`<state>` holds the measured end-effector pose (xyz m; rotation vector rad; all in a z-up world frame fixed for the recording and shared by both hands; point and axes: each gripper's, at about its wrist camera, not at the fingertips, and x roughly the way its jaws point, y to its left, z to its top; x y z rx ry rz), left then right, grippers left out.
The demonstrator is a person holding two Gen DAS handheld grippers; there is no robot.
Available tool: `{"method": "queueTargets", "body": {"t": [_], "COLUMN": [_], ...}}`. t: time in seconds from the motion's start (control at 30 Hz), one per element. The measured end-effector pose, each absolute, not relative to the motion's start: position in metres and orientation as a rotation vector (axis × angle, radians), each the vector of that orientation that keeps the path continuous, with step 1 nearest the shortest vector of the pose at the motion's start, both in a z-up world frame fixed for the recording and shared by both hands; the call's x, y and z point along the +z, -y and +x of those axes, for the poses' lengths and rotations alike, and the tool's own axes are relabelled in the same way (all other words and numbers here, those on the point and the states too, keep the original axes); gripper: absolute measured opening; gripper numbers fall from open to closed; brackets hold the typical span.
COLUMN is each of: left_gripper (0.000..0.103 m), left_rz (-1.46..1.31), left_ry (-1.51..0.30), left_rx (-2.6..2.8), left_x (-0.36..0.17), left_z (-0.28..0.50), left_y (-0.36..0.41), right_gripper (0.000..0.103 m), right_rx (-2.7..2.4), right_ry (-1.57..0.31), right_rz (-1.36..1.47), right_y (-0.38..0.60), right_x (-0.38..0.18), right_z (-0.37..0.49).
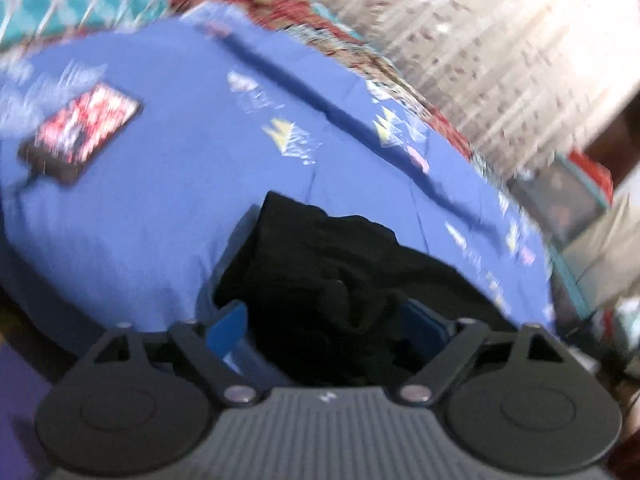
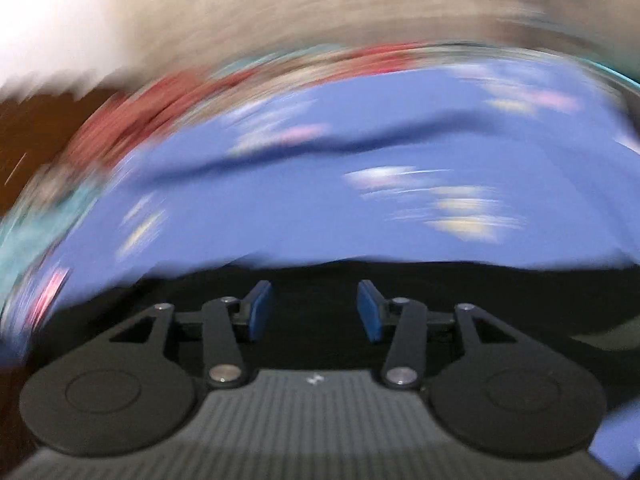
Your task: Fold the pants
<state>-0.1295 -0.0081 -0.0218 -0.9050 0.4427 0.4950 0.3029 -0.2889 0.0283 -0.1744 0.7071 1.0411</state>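
- Black soft fabric pants (image 1: 320,280), bunched, lie on blue patterned bed sheet (image 1: 160,200), directly ahead of left tool (image 1: 324,320); pads wide apart, cloth between, not pinched.
- Right tool (image 2: 316,308): pads apart, empty, pants edge just ahead; long axis unclear w/ blur.

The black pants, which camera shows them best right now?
The left wrist view. There the black pants show as a crumpled heap with a clear outline on the blue sheet, lying between the pads of the open left gripper. The right wrist view is motion-blurred and shows only a flat dark band.
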Motion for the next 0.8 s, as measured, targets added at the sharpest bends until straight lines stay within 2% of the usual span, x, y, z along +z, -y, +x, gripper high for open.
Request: {"method": "queueTargets", "body": {"t": [0.23, 0.3, 0.33, 0.43, 0.47, 0.5, 0.53, 0.57, 0.6, 0.63, 0.7, 0.8], "left_gripper": [0.101, 0.103, 0.103, 0.103, 0.102, 0.097, 0.09, 0.067, 0.037, 0.029, 0.022, 0.02], "left_rz": [-1.123, -1.142, -1.147, -1.161, -1.163, -1.159, -1.147, -1.125, -1.099, -1.08, -1.071, -0.984], "left_ry": [-0.355, -0.359, -0.368, -0.398, -0.408, -0.415, -0.421, -0.427, -0.432, -0.434, -0.396, -0.289], "left_rx": [0.44, 0.404, 0.391, 0.354, 0.355, 0.356, 0.36, 0.367, 0.368, 0.359, 0.345, 0.348], "left_x": [-0.047, -0.051, -0.053, -0.06, -0.063, -0.065, -0.066, -0.064, -0.062, -0.059, -0.048, -0.017], "left_z": [-0.127, -0.119, -0.113, -0.099, -0.094, -0.089, -0.086, -0.083, -0.081, -0.081, -0.085, -0.104], "left_y": [-0.026, -0.029, -0.03, -0.029, -0.028, -0.026, -0.024, -0.023, -0.024, -0.025, -0.031, -0.033], "right_gripper": [0.054, 0.064, 0.066, 0.064, 0.06, 0.035, 0.019, 0.012, 0.012, 0.011, 0.011, 0.011], "right_rx": [1.532, 1.594, 1.61, 1.62, 1.611, 1.597, 1.584, 1.569, 1.553, 1.554, 1.575, 1.652], "right_ry": [-0.631, -0.604, -0.601, -0.594, -0.595, -0.599, -0.604, -0.613, -0.624, -0.642, -0.668, -0.611], "right_rz": [-0.546, -0.591, -0.606, -0.665, -0.676, -0.683, -0.688, -0.693, -0.678, -0.643, -0.572, -0.527], "right_y": [0.153, 0.136, 0.128, 0.113, 0.113, 0.11, 0.108, 0.106, 0.11, 0.112, 0.117, 0.139], "right_x": [-0.01, -0.016, -0.02, -0.032, -0.034, -0.037, -0.039, -0.04, -0.04, -0.036, -0.025, -0.007], "right_z": [0.187, 0.167, 0.164, 0.151, 0.15, 0.152, 0.153, 0.154, 0.157, 0.16, 0.163, 0.152]}}
